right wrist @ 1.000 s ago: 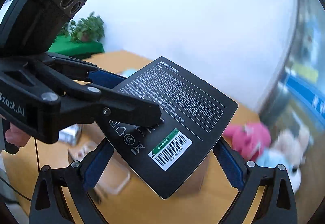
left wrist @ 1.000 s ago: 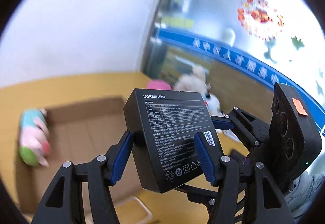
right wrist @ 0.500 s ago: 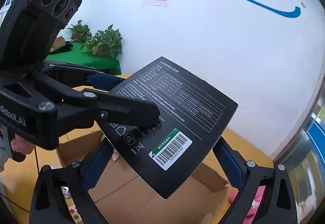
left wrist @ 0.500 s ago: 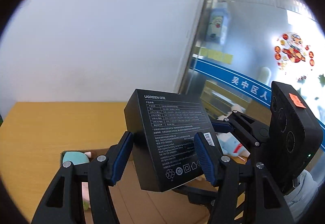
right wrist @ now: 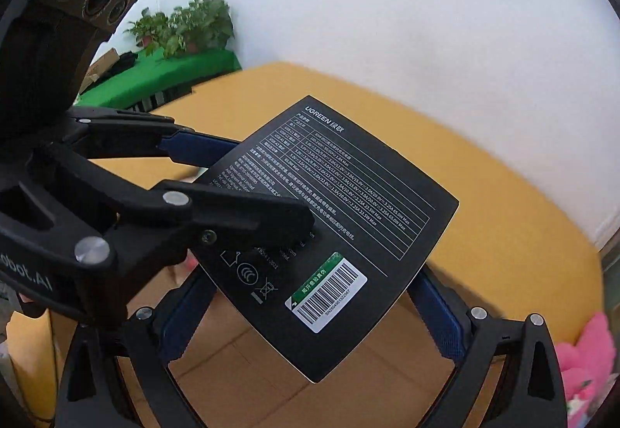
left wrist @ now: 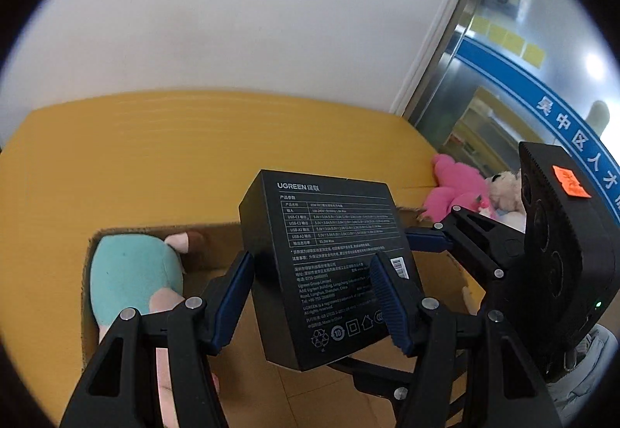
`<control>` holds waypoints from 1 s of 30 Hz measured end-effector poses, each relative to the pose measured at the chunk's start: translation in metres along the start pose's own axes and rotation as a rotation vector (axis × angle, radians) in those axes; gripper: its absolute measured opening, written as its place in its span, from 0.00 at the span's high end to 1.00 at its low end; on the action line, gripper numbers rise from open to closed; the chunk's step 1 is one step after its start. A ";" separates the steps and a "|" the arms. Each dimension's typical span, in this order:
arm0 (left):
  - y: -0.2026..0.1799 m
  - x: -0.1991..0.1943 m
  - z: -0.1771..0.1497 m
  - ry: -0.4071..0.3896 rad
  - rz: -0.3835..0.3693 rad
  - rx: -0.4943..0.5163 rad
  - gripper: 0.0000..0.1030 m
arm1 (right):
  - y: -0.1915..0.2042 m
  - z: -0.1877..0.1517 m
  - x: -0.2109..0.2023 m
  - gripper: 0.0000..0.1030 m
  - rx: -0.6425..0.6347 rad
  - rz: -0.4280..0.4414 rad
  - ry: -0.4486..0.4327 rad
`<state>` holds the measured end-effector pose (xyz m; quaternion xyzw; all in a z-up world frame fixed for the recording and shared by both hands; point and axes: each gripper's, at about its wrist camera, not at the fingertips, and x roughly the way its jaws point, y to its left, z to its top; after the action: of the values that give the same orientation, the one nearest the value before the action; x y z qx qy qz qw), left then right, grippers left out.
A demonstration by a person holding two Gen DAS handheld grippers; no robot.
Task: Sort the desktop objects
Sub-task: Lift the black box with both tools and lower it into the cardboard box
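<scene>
Both grippers swung the black box (left wrist: pixel 325 265) back over the cardboard carton (left wrist: pixel 434 269). Left gripper (left wrist: pixel 310 296) jaws clamp its sides; right gripper (right wrist: pixel 306 296) jaws straddle it wide, contact unclear. Teal plush (left wrist: pixel 133 273) already inside; pink plush (left wrist: pixel 453 187) remains on the counter (left wrist: pixel 174 156) far right.

The left end of the open cardboard box (left wrist: pixel 271 381) is being occupied by a teal plush toy (left wrist: pixel 131 273); its remaining floor is being left free beneath the black carton (left wrist: pixel 325 265).
</scene>
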<state>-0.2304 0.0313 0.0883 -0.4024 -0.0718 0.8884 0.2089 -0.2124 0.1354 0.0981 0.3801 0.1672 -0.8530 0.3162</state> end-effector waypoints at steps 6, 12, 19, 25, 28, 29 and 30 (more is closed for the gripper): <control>0.016 0.058 -0.009 0.163 0.046 -0.082 0.41 | -0.021 -0.029 0.067 0.05 0.084 0.076 0.120; 0.016 0.082 -0.014 0.262 0.143 -0.059 0.41 | -0.024 -0.049 0.100 0.07 0.129 0.115 0.186; 0.020 0.073 -0.017 0.276 0.209 -0.051 0.41 | -0.028 -0.053 0.093 0.07 0.171 0.130 0.171; 0.019 -0.015 -0.014 0.049 0.204 -0.061 0.41 | -0.022 -0.060 0.033 0.06 0.195 0.020 0.128; 0.007 -0.075 -0.025 -0.093 0.198 -0.044 0.31 | -0.009 -0.071 -0.026 0.00 0.210 -0.082 0.048; 0.001 -0.095 -0.032 -0.136 0.215 -0.036 0.22 | 0.001 -0.070 -0.043 0.00 0.223 -0.114 -0.002; -0.003 -0.115 -0.042 -0.186 0.230 -0.027 0.21 | 0.013 -0.072 -0.061 0.00 0.236 -0.147 -0.064</control>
<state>-0.1306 -0.0169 0.1406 -0.3268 -0.0562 0.9388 0.0929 -0.1336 0.1887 0.0965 0.3738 0.0830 -0.8994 0.2110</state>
